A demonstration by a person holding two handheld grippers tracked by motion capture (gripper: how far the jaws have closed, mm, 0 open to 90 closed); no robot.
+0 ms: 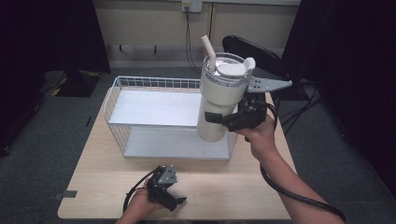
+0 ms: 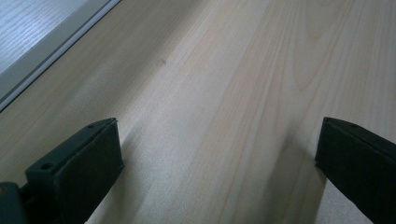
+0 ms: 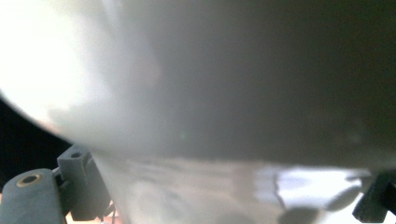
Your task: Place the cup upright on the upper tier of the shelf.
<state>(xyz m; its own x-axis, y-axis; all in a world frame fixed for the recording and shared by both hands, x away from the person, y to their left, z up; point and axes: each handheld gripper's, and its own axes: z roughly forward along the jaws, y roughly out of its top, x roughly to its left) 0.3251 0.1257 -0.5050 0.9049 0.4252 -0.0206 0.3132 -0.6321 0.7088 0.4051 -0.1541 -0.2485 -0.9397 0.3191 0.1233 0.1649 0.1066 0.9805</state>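
A large cream tumbler (image 1: 219, 100) with a clear lid and a white straw is held up in the air over the right end of the wire shelf rack (image 1: 140, 88). My right gripper (image 1: 224, 119) is shut on the tumbler's lower body, and the cup's pale wall (image 3: 210, 84) looms close between its jaws in the right gripper view. My left gripper (image 1: 180, 201) rests low near the table's front edge, open, with bare wood (image 2: 219, 140) between its two black jaws.
The white wire rack has an upper shelf (image 1: 154, 107) and a lower shelf (image 1: 173, 144) and takes up the table's middle. A black chair (image 1: 252, 49) stands behind the table's right side. Light wooden tabletop (image 1: 93, 186) lies in front of the rack.
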